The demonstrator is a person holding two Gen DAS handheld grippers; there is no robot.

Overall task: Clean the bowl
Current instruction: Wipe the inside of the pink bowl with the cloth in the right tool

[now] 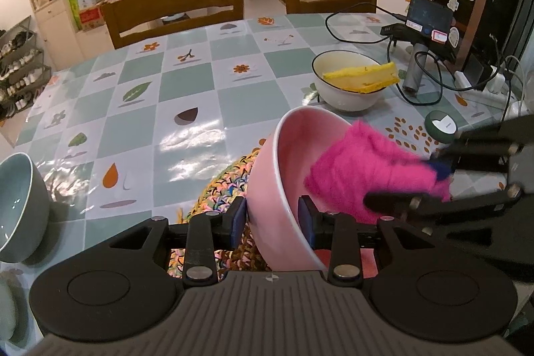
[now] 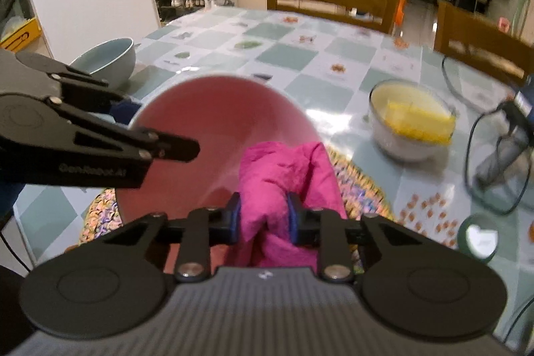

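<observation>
Tilting on its side, glossy pink bowl (image 1: 283,175) pinched by left claw (image 1: 272,217); right claw (image 2: 263,217) clamps magenta cloth (image 2: 283,169)

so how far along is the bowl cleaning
Set up: the left claw grips the tilted pink bowl by its rim, and the right claw is shut on the pink cloth. Wiping inside is under way. Left: finishing the wipe and setting it down.

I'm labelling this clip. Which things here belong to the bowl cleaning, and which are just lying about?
In use:
- pink bowl, tilted, rim gripped by the left claw
- magenta cloth, pinched in the right claw

Lying about:
- white bowl with yellow sponge
- grey-blue bowl
- phone on stand
</observation>
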